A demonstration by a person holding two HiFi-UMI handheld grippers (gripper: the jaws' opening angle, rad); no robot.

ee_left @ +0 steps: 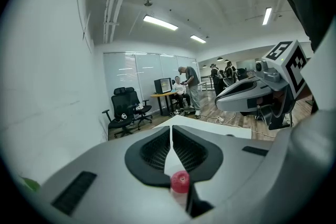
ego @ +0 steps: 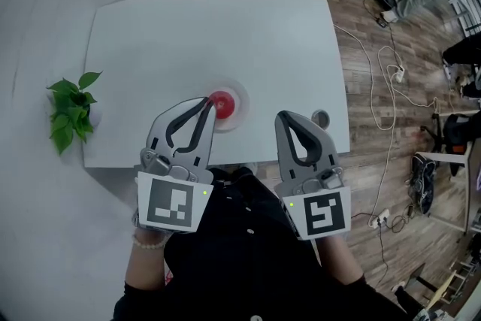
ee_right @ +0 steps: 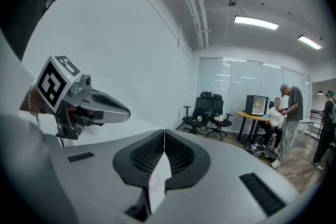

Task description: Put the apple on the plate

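A red apple point(ego: 222, 104) rests on a pale round plate point(ego: 241, 106) near the front edge of the white table point(ego: 210, 34). My left gripper point(ego: 209, 100) is shut and holds nothing; its tips are just left of the apple. In the left gripper view the jaws point(ee_left: 171, 128) meet, and the apple point(ee_left: 179, 180) shows through the gap beneath them. My right gripper point(ego: 284, 116) is to the right of the plate, over the table's front edge. It is also shut, with its jaws point(ee_right: 164, 134) closed on nothing.
A green potted plant point(ego: 71, 113) stands at the table's left edge. A small grey round thing point(ego: 321, 118) lies near the front right corner. White cables point(ego: 383, 79) run over the wooden floor at the right. Office chairs point(ee_left: 125, 110) and people stand far back.
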